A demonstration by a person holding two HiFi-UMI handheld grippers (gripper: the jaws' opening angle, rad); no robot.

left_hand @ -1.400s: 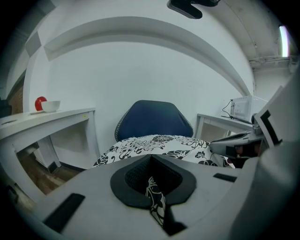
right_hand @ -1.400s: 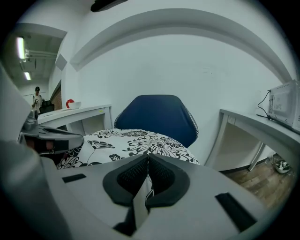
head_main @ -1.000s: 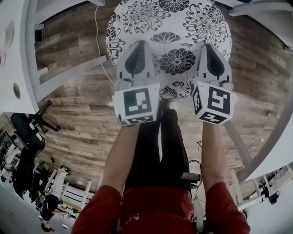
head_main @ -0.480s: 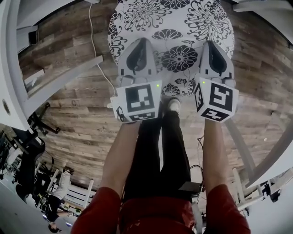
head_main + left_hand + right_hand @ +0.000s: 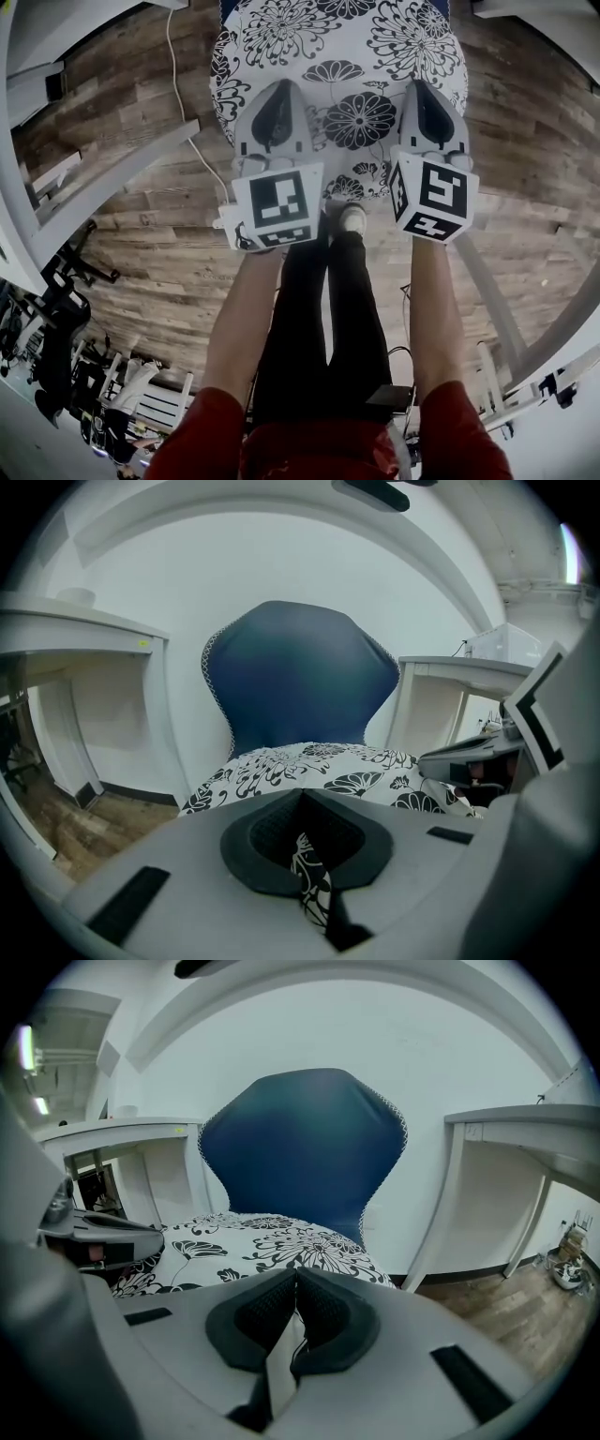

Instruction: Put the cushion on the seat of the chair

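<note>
Left gripper [image 5: 306, 846] and right gripper [image 5: 292, 1321] are each clamped on the cushion [image 5: 342, 56] at its near hem, 1 fabric fold per gripper. The cushion extends forward toward the chair [image 5: 300, 677], backrest dead ahead, both hands equally near. Cushion: round, soft, black-and-white floral cloth. Chair: smooth blue shell, stitched rim. Seat hidden under cushion; contact can't be told.

There is one floral cushion [image 5: 342, 56] and one blue chair [image 5: 300, 677]. There are two grippers, the left gripper [image 5: 279, 89] and the right gripper [image 5: 422, 89], and two marker cubes [image 5: 278, 202] [image 5: 433, 195], one on each. Two white desks flank the chair: the left desk [image 5: 84, 630] and the right desk [image 5: 534, 1124].
</note>
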